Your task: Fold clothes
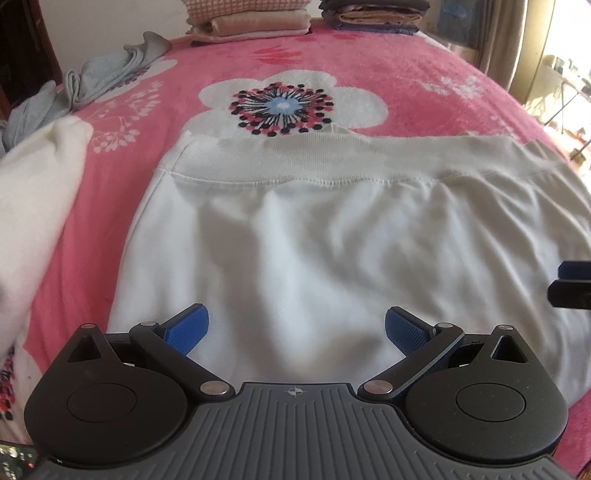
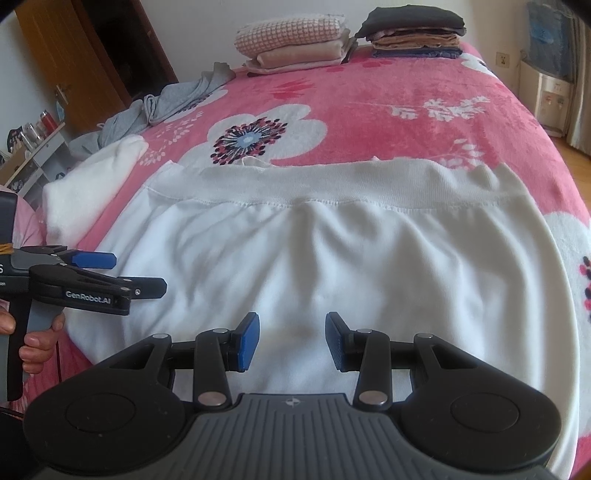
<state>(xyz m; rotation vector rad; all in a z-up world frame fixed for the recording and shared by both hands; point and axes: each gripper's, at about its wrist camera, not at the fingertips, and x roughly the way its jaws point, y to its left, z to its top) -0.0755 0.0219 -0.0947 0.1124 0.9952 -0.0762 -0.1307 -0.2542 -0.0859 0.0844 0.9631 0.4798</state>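
A white sweatshirt (image 1: pixel 295 236) (image 2: pixel 314 258) lies flat on the pink flowered blanket (image 1: pixel 406 74) (image 2: pixel 388 107), its ribbed hem on the far side. One sleeve (image 1: pixel 40 184) (image 2: pixel 92 184) trails off to the left. My left gripper (image 1: pixel 295 332) hovers over the near part of the cloth, open wide with nothing between its blue pads (image 1: pixel 186 328). It also shows from the side in the right wrist view, the left gripper (image 2: pixel 136 275) held by a hand (image 2: pixel 37 339). My right gripper (image 2: pixel 291 341) is over the near edge, jaws apart and empty; its tip (image 1: pixel 569 284) pokes in at the right.
A crumpled grey garment (image 1: pixel 110 74) (image 2: pixel 166 99) lies at the far left of the bed. Two stacks of folded clothes (image 2: pixel 295 40) (image 2: pixel 413 33) stand at the head end. A shelf with bottles (image 2: pixel 33 155) is on the left, a water dispenser (image 2: pixel 550 99) on the right.
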